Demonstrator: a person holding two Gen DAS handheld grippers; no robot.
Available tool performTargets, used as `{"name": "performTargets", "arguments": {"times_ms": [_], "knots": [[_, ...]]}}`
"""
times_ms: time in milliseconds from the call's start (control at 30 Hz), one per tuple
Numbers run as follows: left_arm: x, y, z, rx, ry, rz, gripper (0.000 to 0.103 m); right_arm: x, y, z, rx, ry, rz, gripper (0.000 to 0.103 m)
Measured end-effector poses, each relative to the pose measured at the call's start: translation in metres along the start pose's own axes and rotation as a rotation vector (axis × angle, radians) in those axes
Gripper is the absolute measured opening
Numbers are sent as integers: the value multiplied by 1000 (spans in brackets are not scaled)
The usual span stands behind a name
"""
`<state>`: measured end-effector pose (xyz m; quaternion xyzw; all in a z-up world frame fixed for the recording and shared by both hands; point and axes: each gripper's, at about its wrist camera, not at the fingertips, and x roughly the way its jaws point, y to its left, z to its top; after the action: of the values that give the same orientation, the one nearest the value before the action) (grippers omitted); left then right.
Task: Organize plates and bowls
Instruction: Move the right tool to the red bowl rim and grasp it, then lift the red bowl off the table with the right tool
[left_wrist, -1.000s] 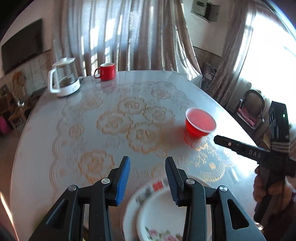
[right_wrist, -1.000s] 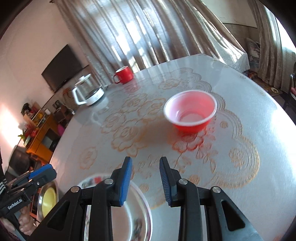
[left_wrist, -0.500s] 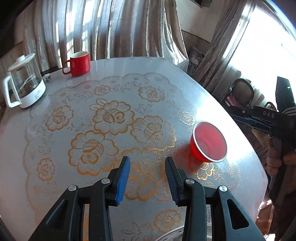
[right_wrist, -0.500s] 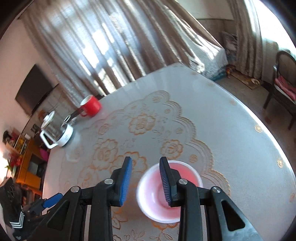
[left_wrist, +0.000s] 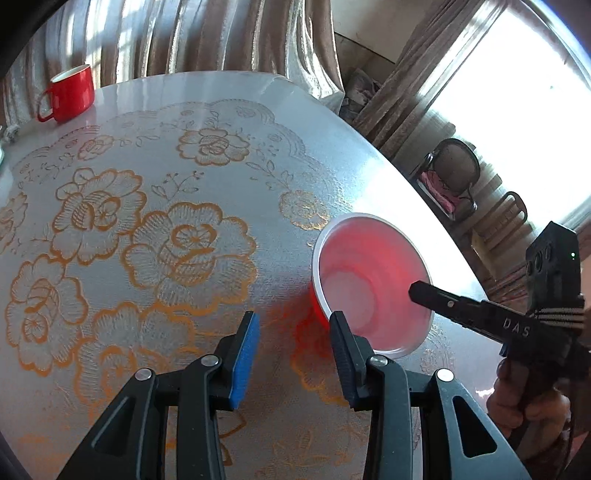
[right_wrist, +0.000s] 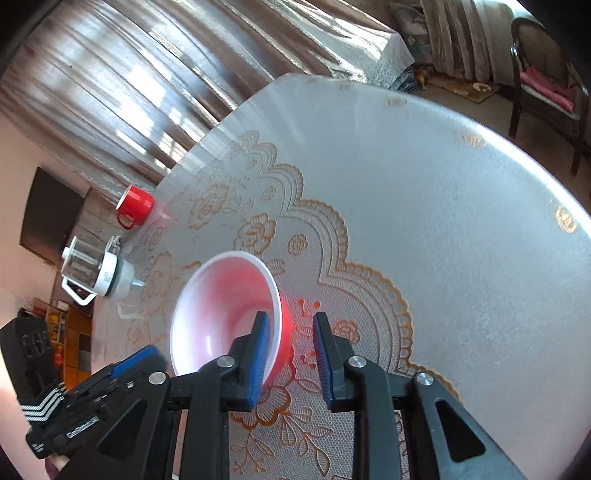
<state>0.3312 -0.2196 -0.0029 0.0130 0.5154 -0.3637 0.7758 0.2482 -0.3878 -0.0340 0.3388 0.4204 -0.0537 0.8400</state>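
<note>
A red bowl (left_wrist: 369, 284) with a white inside stands on the round table (left_wrist: 332, 140), on its gold-flowered cloth. My right gripper (right_wrist: 290, 350) straddles the near wall of the bowl (right_wrist: 221, 306): its left finger is inside, its right finger outside. Its jaws are closing, and a gap still shows between the outer pad and the red wall. One of its fingers (left_wrist: 443, 304) reaches over the rim in the left wrist view. My left gripper (left_wrist: 293, 350) hangs open over bare cloth, its right finger just beside the bowl's left rim.
A red mug (left_wrist: 70, 92) stands at the far edge and a glass kettle (right_wrist: 92, 273) beside it. A hand (left_wrist: 524, 402) holds the right gripper past the table's right edge. Chairs (left_wrist: 454, 177) stand beyond that edge.
Both grippers have moved forward and down to the bowl, and the plates near the front edge have dropped out of view. The right jaws have narrowed around the bowl's wall.
</note>
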Motion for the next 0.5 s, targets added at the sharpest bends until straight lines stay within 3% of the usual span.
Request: {"name": "performTargets", "arguments": {"times_ms": [67,167,267,367,500], "knots": [[-2,-4,3,-29,-6,-20,28,1,4,-6,-39,-14,-34,14],[-3,-13,-1,-42,-9,-17,27,-4,7,-10,-50,-8,-7,7],[-4,-16,-10,-56,-29,14,27,-3,8,-15,-81,15,-1,7],[4,-19,-22,-51,24,36,27,2,1,-17,-62,30,1,7],[3,-31,-35,-21,62,64,18,5,1,-21,-42,68,34,11]]}}
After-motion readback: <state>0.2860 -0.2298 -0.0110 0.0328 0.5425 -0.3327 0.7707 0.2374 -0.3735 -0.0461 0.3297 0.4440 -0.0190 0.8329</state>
